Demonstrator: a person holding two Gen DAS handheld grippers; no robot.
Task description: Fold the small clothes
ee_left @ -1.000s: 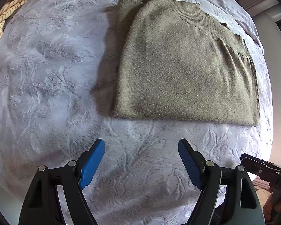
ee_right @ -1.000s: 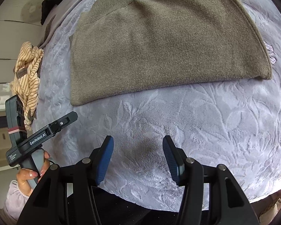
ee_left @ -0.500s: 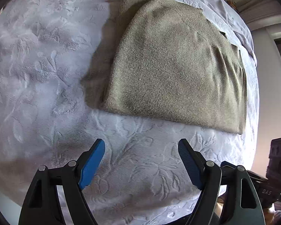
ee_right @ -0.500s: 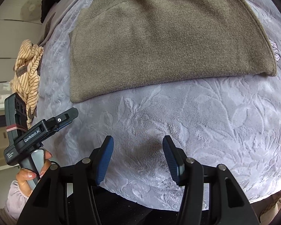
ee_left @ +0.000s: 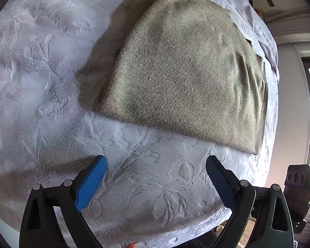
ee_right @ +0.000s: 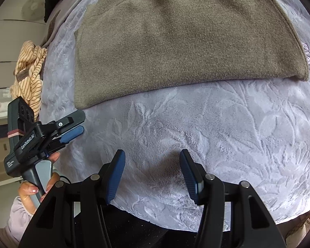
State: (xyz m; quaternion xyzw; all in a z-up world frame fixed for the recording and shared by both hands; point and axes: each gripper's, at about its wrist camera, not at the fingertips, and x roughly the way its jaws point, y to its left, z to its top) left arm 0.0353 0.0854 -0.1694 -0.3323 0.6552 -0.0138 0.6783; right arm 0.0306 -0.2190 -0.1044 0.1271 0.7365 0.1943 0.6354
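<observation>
The left gripper (ee_left: 156, 177) is opening, empty; the right gripper (ee_right: 152, 173) waits half-open, empty. Pinching the blanket (ee_left: 41, 82) (soft, fuzzy) with the sweater (ee_left: 186, 72) could spoil the fold.

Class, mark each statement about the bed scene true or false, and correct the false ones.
1. The olive knit garment lies folded on the pale embossed blanket. True.
2. The right tongs grip the garment. False: nothing is between them.
3. A striped cloth sits at the blanket's edge. True.
4. The left tongs are clamped on the blanket. False: they are opening, with nothing between them.
</observation>
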